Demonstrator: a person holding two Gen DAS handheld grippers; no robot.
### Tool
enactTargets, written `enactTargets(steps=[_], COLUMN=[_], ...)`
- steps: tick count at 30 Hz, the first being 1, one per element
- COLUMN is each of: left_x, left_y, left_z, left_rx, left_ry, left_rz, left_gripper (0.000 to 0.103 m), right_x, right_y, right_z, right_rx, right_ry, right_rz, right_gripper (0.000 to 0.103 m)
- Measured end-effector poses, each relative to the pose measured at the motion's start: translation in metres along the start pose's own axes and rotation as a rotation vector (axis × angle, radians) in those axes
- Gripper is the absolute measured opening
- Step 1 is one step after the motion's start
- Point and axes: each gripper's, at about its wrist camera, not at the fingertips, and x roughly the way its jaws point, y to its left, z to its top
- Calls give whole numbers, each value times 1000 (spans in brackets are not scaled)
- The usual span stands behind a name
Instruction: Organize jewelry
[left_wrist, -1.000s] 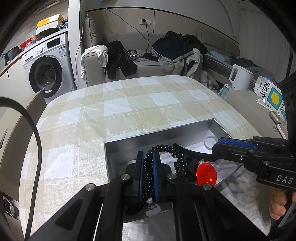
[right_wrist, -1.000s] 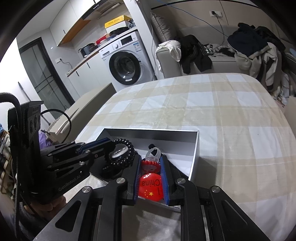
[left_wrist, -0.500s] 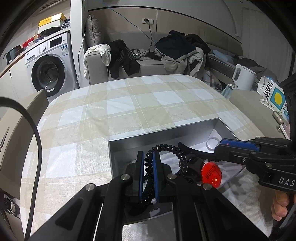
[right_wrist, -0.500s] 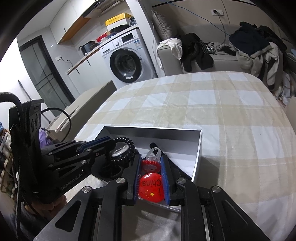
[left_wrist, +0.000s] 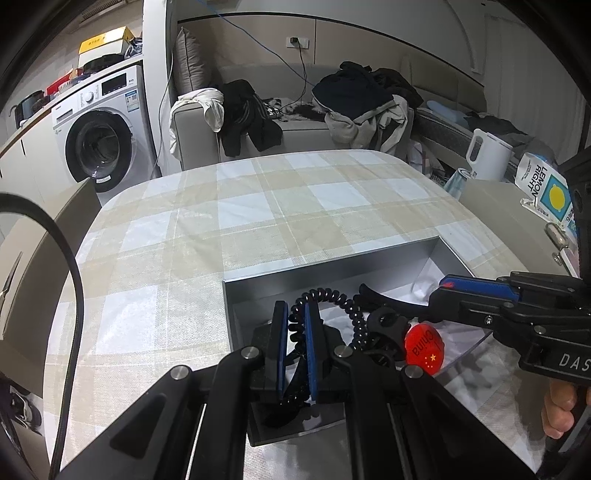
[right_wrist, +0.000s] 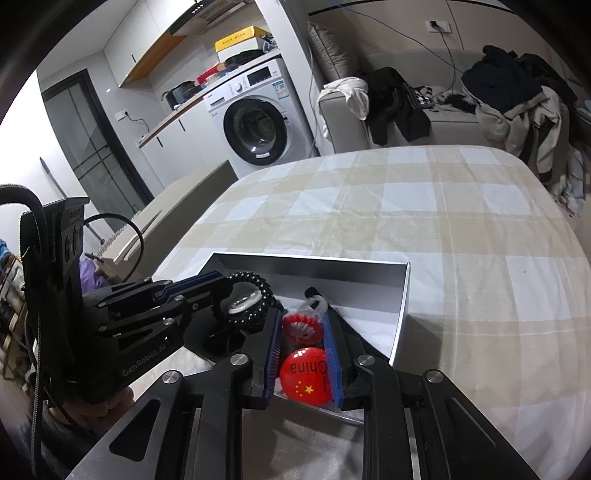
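At the left of the scene, the left gripper (left_wrist: 295, 345) hung over the near left part of the open grey box (left_wrist: 332, 264), which sat on the near side of the checked tablecloth (left_wrist: 258, 206). Its jaws were pressed tight on a black coiled hair tie (left_wrist: 325, 295), whose loop arched up and to the right above the blue pads (left_wrist: 281, 343). That clamp looked the same as a second before, and the hand had not shifted.

Further right, the right gripper (right_wrist: 302, 354) pointed into the right half of the box. Between its blue pads (right_wrist: 332, 354) lay a round red badge (right_wrist: 304, 376) printed "China" with yellow stars, and just beyond it a red and white ornament (right_wrist: 301, 326). A second earlier the pads had hugged the badge; now the jaws were opening, and a thin gap showed on the badge's left side. Whether the right pad touched it could not be told.

White lining (right_wrist: 373, 317) covered the box floor at the right, bare as before.
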Motion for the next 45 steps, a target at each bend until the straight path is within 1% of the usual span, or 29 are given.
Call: enactTargets(steps=[2, 3, 4, 5, 6, 7, 8, 9, 10, 11, 12, 13, 15, 16, 17, 18, 21, 25, 27, 29, 32, 35, 37, 40, 45], left_x=[-1, -2, -2, -4, -6, -9, -14, -19, -25, -29, -35, -40, -47, -50, -52, -53, -49, -40, -41, -43, -47, -51, -51, -51, -52], left_y=[1, 1, 1, 1, 1, 0, 0, -1, -1, -1, 0, 1, 3, 5, 7, 9, 11, 10, 9, 9, 7, 9, 10, 12, 11], left_z=[0, 0, 0, 0, 0, -1, -1, -2, -3, -4, -5, -6, -9, -11, -14, -18, -29, -43, -47, -50, -53, -53, -53, -54, -55], left_rx=[-1, -2, -4, -6, -8, -8, -5, -2, 1, 3, 2, -3, -21, -34, -56, -78, -113, -125, -127, -131, -117, -112, -111, -116, -121], left_ry=[-1, -1, 0, -3, -8, -13, -16, -24, -36, -45, -56, -67, -87, -96, -108, -123, -153, -170, -194, -222, -249, -271, -273, -277, -277], left_rz=[-9, -13, -19, -25, -31, -39, -46, -52, -55, -54, -49, -45, -45, -48, -54, -60, -37, 28, 47, 57, 56, 38, 42, 25, 35], left_gripper=[5, 7, 9, 10, 16, 26, 31, 42, 51, 57, 66, 76, 89, 97, 102, 102, 102, 102, 102, 102, 102, 102, 102, 102, 102], right_x=[-4, -7, -9, -13, -17, -19, -24, -29, -35, -40, -45, -48, -58, -61, -63, -64, -62, -59, -58, -58, -57, -56, -56, -55, -53], right_y=[-1, -2, -2, -3, -3, -3, -3, -2, -1, 1, 1, 2, 3, 2, 1, 0, -3, 0, 4, 6, 7, 8, 9, 10, 9], right_z=[0, 1, 1, 1, 2, 2, 1, 0, -1, -3, -4, -5, -10, -13, -15, -18, -28, -38, -40, -40, -41, -44, -46, -47, -50], right_rx=[-1, -1, 0, 0, -4, -7, -15, -27, -38, -50, -58, -63, -79, -83, -83, -82, -89, -121, -151, -164, -174, -182, -188, -196, -199], right_ry=[-20, -29, -36, -50, -57, -60, -68, -76, -81, -89, -101, -110, -138, -150, -160, -170, -199, -253, -265, -277, -283, -299, -305, -310, -311], right_rz=[6, 16, 18, 16, 9, 7, 8, 6, 2, -2, -7, -14, -24, -24, -23, -23, -18, -10, -25, -22, -13, -45, -53, -60, -59], right_gripper=[25, 29, 32, 32, 33, 39, 42, 46, 56, 64, 79, 92, 103, 103, 103, 103, 103, 103, 103, 103, 103, 103, 103, 103, 103])
